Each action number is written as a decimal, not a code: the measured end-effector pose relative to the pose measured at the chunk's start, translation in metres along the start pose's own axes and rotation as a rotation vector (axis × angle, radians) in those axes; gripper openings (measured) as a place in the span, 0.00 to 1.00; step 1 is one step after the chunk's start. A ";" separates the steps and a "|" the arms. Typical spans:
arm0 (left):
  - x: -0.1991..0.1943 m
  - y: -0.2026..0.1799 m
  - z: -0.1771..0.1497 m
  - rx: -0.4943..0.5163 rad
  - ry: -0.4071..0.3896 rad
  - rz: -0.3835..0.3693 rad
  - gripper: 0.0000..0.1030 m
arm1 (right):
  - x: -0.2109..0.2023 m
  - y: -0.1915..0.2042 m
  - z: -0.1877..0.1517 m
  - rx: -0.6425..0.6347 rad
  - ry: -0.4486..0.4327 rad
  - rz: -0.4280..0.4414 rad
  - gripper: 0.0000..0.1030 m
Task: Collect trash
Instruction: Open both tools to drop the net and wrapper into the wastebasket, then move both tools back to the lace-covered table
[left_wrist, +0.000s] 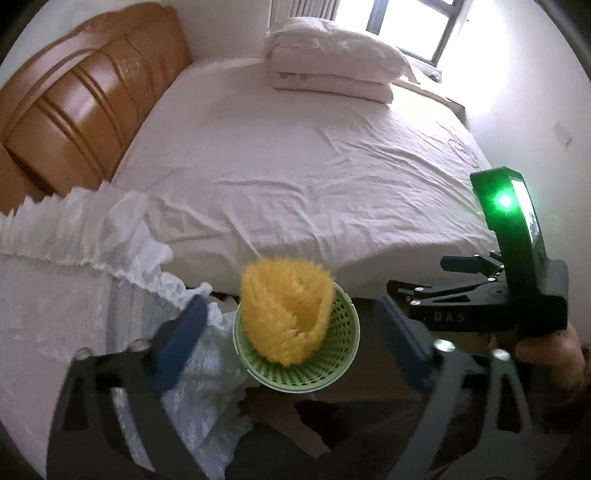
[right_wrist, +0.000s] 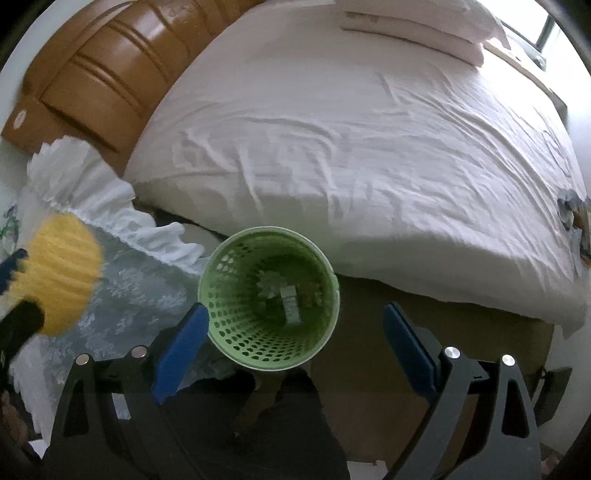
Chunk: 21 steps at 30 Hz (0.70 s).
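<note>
A green perforated waste basket stands on the floor by the bed. It also shows in the right wrist view, with a few scraps of trash at its bottom. A fuzzy yellow object hangs in mid-air over the basket's rim, between the fingers of my left gripper, which are spread wide and do not touch it. In the right wrist view the yellow object is at the left, beside a dark finger. My right gripper is open and empty above the basket. Its body shows at the right.
A large bed with a wrinkled white sheet fills the background, with a wooden headboard at the left and folded bedding at the far end. A ruffled white cloth lies left of the basket. A window is behind.
</note>
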<state>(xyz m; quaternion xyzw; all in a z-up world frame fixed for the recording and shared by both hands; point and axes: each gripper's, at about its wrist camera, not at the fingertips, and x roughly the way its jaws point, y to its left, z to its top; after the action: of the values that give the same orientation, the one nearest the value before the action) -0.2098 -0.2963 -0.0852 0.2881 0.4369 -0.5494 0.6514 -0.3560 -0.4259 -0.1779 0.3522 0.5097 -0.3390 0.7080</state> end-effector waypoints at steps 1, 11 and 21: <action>-0.001 -0.002 0.000 0.006 -0.004 0.000 0.92 | 0.000 -0.003 0.000 0.007 0.000 0.000 0.92; -0.016 0.014 -0.001 -0.048 -0.035 0.058 0.92 | 0.001 -0.001 0.004 -0.001 0.004 0.005 0.92; -0.080 0.088 -0.035 -0.263 -0.136 0.242 0.92 | -0.030 0.069 0.012 -0.157 -0.051 0.090 0.92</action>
<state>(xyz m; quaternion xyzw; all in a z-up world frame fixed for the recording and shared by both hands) -0.1348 -0.2087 -0.0396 0.2132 0.4221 -0.4236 0.7726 -0.2997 -0.3959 -0.1355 0.3092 0.5001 -0.2746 0.7608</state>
